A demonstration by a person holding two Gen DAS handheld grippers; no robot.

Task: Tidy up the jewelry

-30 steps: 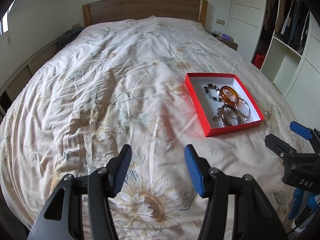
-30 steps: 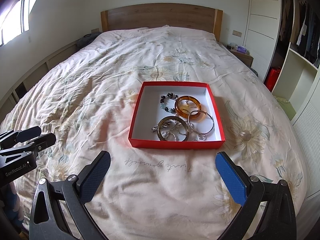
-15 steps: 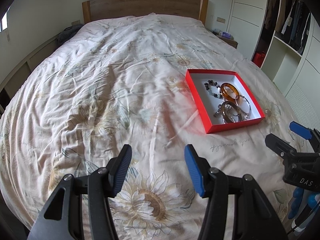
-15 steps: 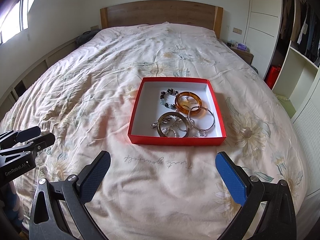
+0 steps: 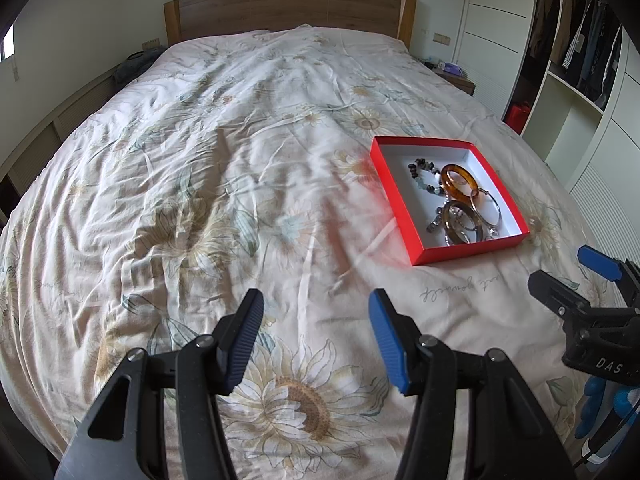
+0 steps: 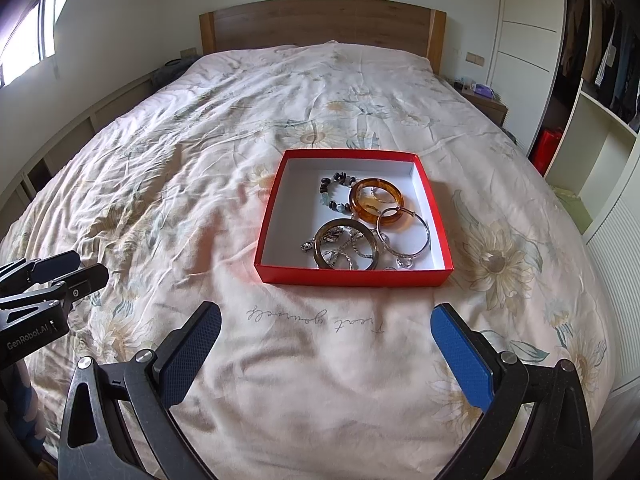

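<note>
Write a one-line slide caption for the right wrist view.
Open right gripper hovers over a floral bedspread, facing a red box holding an amber bangle, beaded bracelet and metal bangles.

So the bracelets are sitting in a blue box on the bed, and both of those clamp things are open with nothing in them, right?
Not quite: the box is red, not blue, as the right wrist view shows plainly. The rest holds: the bracelets lie inside it on the bed, and the left gripper and right gripper are both open and empty.
</note>
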